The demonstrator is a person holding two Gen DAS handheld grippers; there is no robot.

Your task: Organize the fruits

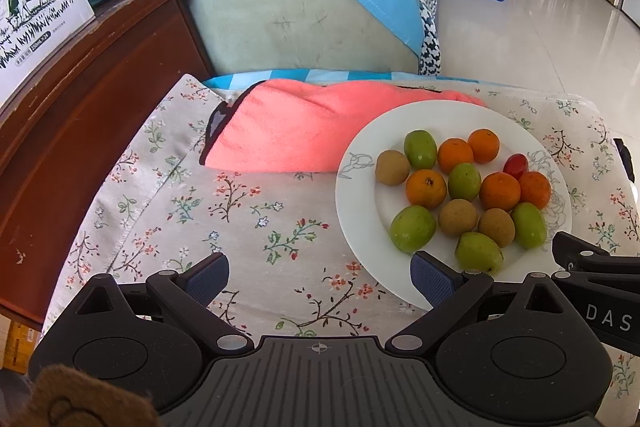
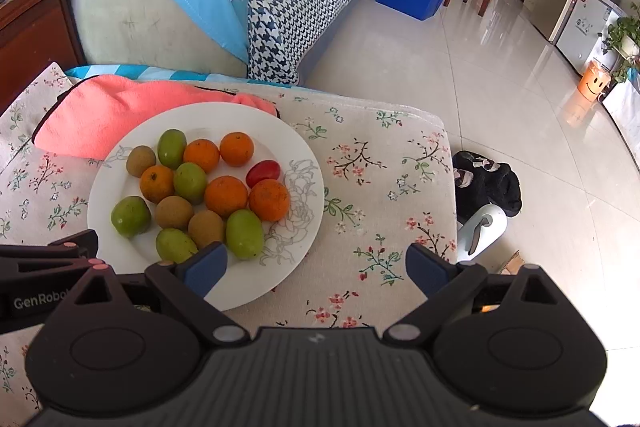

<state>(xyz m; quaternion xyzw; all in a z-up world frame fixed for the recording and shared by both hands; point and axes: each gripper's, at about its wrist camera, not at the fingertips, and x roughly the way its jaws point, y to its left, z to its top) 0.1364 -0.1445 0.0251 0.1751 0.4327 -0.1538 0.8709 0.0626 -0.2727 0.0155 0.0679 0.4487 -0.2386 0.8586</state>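
Both the left tongs (image 1: 320, 277) and right tongs (image 2: 316, 269) gape wide and empty above the floral-clothed surface (image 1: 240, 227), where a white plate (image 2: 104, 195) holds five oranges, five green fruits, four brown ones and one red, a pink towel (image 1: 288, 127) beyond it, then sofa and tiled floor.

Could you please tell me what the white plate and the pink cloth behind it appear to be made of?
The white plate looks like glazed ceramic or porcelain: a smooth, lightly glossy surface with a grey line-drawn flower; melamine cannot be ruled out. The pink cloth looks like soft terry or microfibre, matte and fuzzy, lying in loose folds with a dark bound edge.
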